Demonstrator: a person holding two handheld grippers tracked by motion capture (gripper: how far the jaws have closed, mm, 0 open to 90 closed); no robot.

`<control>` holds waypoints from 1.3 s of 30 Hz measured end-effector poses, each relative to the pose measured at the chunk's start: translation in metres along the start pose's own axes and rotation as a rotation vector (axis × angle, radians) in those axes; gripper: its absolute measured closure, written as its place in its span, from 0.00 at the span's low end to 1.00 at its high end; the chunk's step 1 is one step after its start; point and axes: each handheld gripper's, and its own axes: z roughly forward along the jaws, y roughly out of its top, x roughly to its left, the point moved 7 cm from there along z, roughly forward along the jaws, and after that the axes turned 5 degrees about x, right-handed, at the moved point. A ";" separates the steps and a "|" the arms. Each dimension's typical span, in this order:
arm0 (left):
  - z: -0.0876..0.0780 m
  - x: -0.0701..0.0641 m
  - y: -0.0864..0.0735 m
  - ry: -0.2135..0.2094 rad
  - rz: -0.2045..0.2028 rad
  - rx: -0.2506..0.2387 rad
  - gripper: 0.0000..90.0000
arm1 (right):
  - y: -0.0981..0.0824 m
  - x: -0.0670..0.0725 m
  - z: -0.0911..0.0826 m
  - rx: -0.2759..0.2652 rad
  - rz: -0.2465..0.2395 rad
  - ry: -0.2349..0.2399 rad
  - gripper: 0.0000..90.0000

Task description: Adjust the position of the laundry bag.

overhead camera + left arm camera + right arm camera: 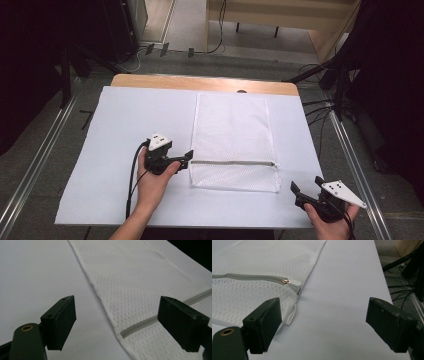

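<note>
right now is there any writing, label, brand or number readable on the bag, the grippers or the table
None can be read.
Mesh bag: plain white mesh, grey zipper, no print or tag text.
Zipper pull: too small to tell if it is marked.
Left gripper and right gripper: black jaws and a pale plate on each with small holes, no lettering.
White table cover: blank.

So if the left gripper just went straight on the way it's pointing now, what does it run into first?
Most likely the left edge of the white mesh bag, near the closed end of its grey zipper. The left gripper is open and aimed at that edge; nothing lies between, though its height above the table is unclear.
</note>
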 end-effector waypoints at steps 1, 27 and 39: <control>0.005 -0.002 0.001 0.005 0.001 0.012 0.17 | 0.000 0.000 0.001 0.001 0.000 0.001 0.15; 0.060 0.010 0.000 0.004 -0.224 0.265 0.63 | 0.000 0.004 0.006 0.009 -0.012 -0.003 0.15; 0.064 0.000 -0.004 -0.052 -0.242 0.289 0.96 | -0.003 0.004 0.007 0.023 -0.022 -0.013 0.16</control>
